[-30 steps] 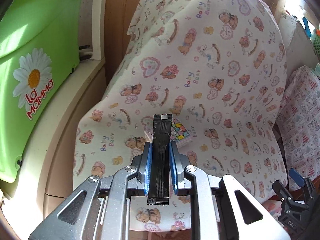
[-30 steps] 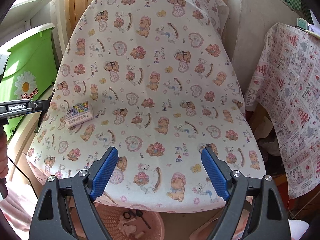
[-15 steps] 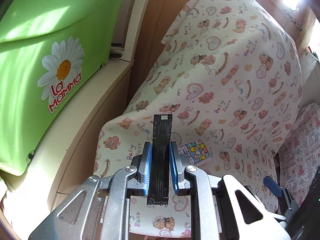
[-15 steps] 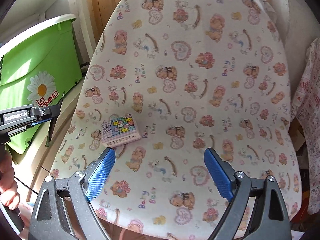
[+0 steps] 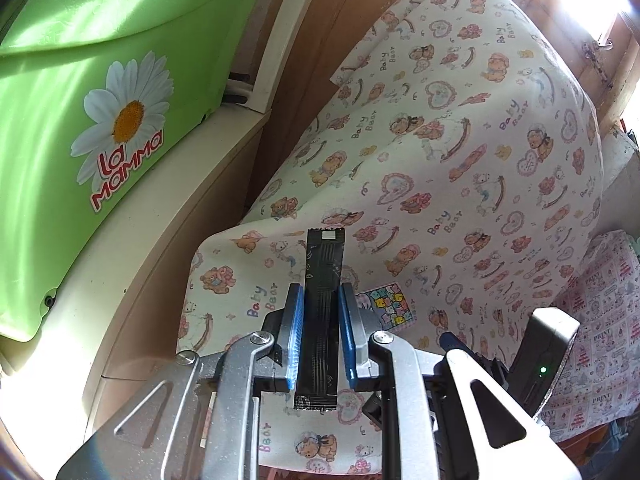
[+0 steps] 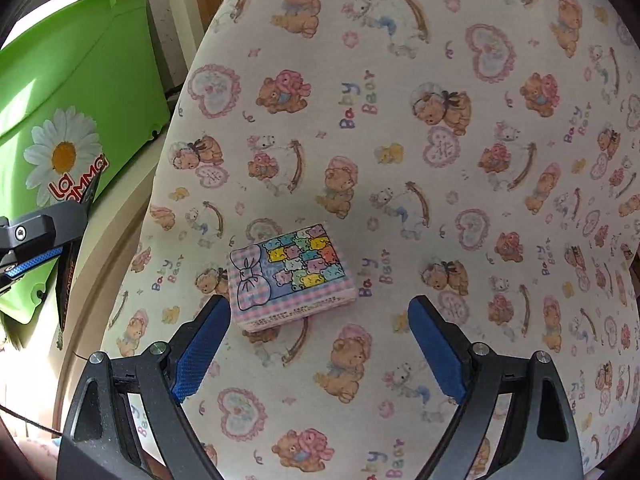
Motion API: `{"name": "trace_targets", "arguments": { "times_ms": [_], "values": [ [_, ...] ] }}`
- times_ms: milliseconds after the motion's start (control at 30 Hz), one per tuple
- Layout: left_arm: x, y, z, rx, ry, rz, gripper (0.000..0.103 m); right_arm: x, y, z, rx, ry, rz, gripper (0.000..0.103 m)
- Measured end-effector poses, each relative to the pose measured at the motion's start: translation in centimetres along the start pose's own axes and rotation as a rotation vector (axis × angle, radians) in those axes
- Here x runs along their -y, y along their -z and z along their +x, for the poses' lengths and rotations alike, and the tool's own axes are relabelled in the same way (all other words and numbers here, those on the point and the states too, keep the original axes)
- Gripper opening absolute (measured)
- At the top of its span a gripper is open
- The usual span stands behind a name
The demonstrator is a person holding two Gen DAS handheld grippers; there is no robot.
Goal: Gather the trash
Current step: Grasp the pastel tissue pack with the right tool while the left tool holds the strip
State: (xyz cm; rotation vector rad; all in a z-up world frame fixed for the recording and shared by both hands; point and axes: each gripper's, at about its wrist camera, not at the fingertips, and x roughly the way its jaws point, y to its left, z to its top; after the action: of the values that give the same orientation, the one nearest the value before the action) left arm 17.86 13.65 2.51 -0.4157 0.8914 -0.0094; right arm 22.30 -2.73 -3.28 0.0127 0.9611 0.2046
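Black sachet [image 5: 321, 316], a long narrow packet of trash, is standing upright between the blue pads of the left claw [image 5: 320, 308], which is pinching it nearly shut; its top end is sticking out beyond the fingertips. Past and just right of this claw, a small pastel box [image 5: 387, 305] is lying on the bear-print tabletop [image 5: 460, 152]. Far to the claw's left, a green bin [image 5: 60, 92] with a daisy is sitting on a cream ledge [image 5: 132, 280]. The right claw [image 5: 452, 340] is showing at the lower right

In the right wrist view, the right claw [image 6: 318, 340] is gaping wide and holding nothing. The pastel box [image 6: 291, 276] is lying just ahead of its fingertips, closer to the left finger [image 6: 200, 354], apparently not touching. The left claw [image 6: 28, 256] is poking in from the left edge, gripping the sachet [image 6: 66, 280]
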Motion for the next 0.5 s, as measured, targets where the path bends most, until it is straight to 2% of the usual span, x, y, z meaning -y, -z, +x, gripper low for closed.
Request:
{"name": "trace_targets", "arguments": {
  "times_ms": [300, 400, 467, 500],
  "values": [
    [0.2, 0.0, 0.2, -0.002, 0.005, 0.004, 0.017, -0.7, -0.9, 3.9, -0.115, -0.054, 0.006, 0.092],
    [0.2, 0.0, 0.4, -0.009, 0.001, 0.008, 0.017, -1.1, -0.6, 3.8, -0.068, -0.066, -0.01, 0.091],
    [0.3, 0.1, 0.4, -0.011, 0.002, 0.009, 0.017, -1.0, -0.4, 3.2, -0.056, -0.11, -0.019, 0.075],
    [0.3, 0.1, 0.5, -0.013, 0.001, 0.009, 0.017, -0.7, -0.1, 2.7, -0.061, -0.132, -0.03, 0.075]
  ]
}}
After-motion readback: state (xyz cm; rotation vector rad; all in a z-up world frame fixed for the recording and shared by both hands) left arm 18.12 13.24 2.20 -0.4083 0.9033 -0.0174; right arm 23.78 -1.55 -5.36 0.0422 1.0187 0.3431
